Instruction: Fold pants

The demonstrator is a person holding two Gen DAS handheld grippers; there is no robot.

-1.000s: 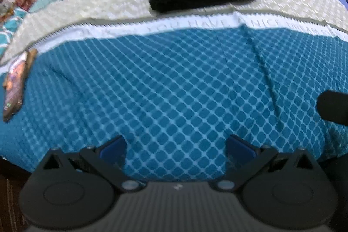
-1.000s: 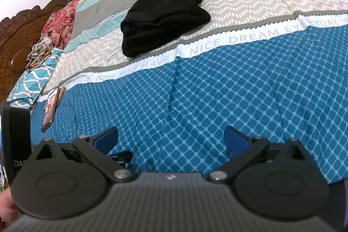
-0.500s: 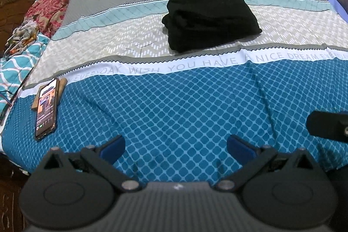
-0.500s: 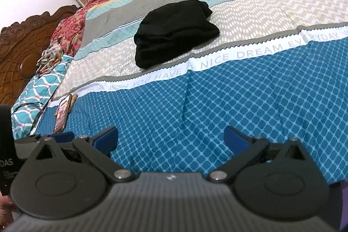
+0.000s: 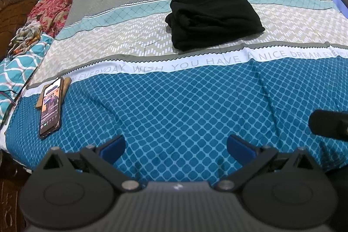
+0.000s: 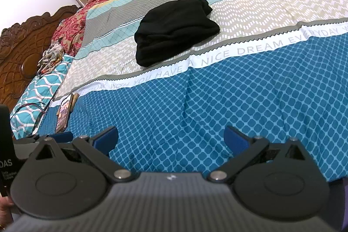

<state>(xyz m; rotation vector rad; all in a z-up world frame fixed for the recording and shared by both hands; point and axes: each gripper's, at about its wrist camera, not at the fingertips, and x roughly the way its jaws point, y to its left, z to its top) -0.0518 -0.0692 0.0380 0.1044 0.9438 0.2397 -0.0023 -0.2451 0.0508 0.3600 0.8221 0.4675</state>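
Note:
The black pants [image 5: 212,19] lie as a compact folded bundle on the beige zigzag band of the bedspread, far ahead of both grippers; they also show in the right wrist view [image 6: 175,30]. My left gripper [image 5: 176,146] is open and empty, held over the blue patterned part of the bed near its front edge. My right gripper [image 6: 170,137] is open and empty, also over the blue part near the front edge. Part of the right gripper [image 5: 329,124] shows at the right edge of the left wrist view.
A phone [image 5: 50,107] with a lit screen lies at the bed's left edge on a brown case. Pillows and crumpled cloth [image 5: 26,34] sit at the far left by the carved wooden headboard [image 6: 24,45]. Curtains hang behind the bed.
Both grippers have pulled back and tilted up, away from the pants, so more of the bed and the headboard comes into view. The pants have not moved. Both grippers stay open.

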